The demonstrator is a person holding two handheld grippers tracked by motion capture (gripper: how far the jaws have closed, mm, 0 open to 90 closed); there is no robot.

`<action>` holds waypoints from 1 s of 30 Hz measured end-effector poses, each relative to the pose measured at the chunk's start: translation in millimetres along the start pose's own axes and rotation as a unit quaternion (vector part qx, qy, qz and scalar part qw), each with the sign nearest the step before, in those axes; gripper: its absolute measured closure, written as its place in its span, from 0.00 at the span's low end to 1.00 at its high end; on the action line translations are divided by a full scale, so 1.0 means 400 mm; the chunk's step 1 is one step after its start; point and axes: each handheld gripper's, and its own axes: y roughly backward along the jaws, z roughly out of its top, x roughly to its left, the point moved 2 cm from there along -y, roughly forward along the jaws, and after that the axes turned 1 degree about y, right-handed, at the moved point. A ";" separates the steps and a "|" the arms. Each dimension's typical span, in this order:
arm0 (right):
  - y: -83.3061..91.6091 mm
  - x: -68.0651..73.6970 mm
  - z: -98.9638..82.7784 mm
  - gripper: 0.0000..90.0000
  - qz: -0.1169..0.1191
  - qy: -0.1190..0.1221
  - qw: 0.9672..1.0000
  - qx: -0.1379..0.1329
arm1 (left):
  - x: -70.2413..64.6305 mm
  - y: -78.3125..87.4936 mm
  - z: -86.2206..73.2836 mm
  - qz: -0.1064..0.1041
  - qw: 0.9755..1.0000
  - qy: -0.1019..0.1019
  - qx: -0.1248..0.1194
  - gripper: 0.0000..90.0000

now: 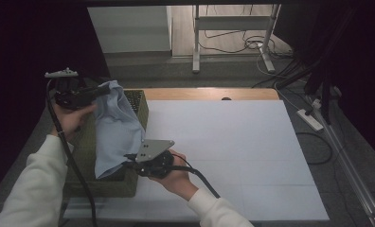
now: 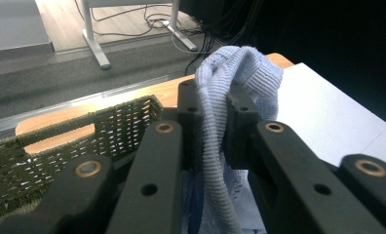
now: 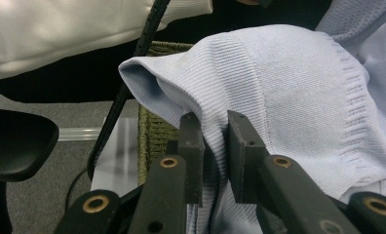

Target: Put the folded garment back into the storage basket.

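From the high view, a pale table top (image 1: 233,156) with a wooden strip along its far edge takes up the middle of a dim room. Beyond it lie grey carpet, a lighter floor, the legs of a white desk frame (image 1: 233,35) and loose cables; a power strip (image 1: 310,119) lies on the floor to the right. At the table's left edge sits a woven green basket (image 1: 140,106). A light blue knitted garment (image 1: 115,130) hangs stretched above the basket between the two grippers. The left gripper (image 1: 100,90) holds its far upper corner, high over the basket's far left side. The right gripper (image 1: 129,158) holds its near lower edge, just beside the basket's right wall, near the person's body. White sleeves come in from the bottom.

In the left gripper view, the two black jaws stand nearly together with a bunched fold of the ribbed blue garment (image 2: 240,73) pinched between their pads; the knit rises above the jaw tips and hangs down below them. The basket's (image 2: 84,131) woven wall lies to the left, the white table top (image 2: 327,112) to the right, and carpet and desk legs farther off.

In the right gripper view, the jaws are likewise closed to a narrow gap on a ribbed edge of the garment (image 3: 279,92), which spreads right and upward. Behind it show the basket's rim (image 3: 154,134), a black cable (image 3: 132,68) and a white sleeve (image 3: 59,29).
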 end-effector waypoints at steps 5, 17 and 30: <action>0.000 -0.002 -0.001 0.87 -0.001 0.000 1.000 0.001 | 0.005 -0.003 0.001 0.002 1.000 0.002 -0.001 0.89; -0.031 -0.007 0.010 0.87 0.000 -0.002 1.000 -0.003 | 0.023 0.001 0.009 0.010 1.000 0.002 0.000 0.89; -0.077 -0.009 0.034 0.87 0.008 0.000 1.000 -0.008 | 0.062 0.029 0.012 0.022 1.000 0.007 -0.003 0.89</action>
